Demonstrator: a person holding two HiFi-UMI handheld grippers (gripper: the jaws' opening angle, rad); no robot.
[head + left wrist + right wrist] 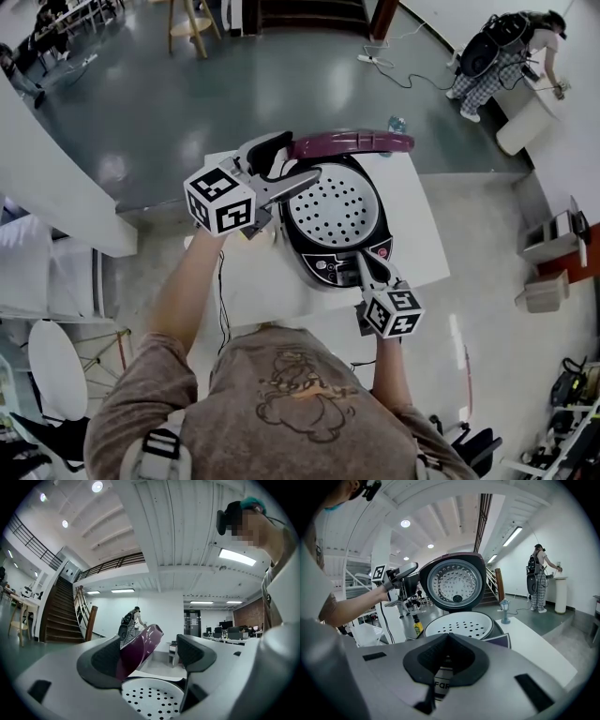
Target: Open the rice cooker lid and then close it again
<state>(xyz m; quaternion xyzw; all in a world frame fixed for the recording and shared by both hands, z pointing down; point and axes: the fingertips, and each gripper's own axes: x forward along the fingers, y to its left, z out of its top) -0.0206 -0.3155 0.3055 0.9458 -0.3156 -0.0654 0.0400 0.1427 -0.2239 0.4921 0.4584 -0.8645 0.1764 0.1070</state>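
The rice cooker [330,262] stands on a white table [417,220] with its purple lid [352,142] raised upright at the back. A white perforated tray [335,208] fills the pot. My left gripper [279,169] is open at the lid's left end. In the left gripper view the lid [140,648] rises just past the spread jaws, above the tray [152,698]; contact is unclear. My right gripper [366,267] is shut, its tips at the cooker's front panel. The right gripper view shows the lid's metal inner plate [452,583] above the tray [459,624].
A small blue lamp-like object [397,123] stands at the table's far edge. A yellow bottle [416,625] sits left of the cooker. A black cable [222,305] hangs off the table's left side. A person [502,52] stands far back right.
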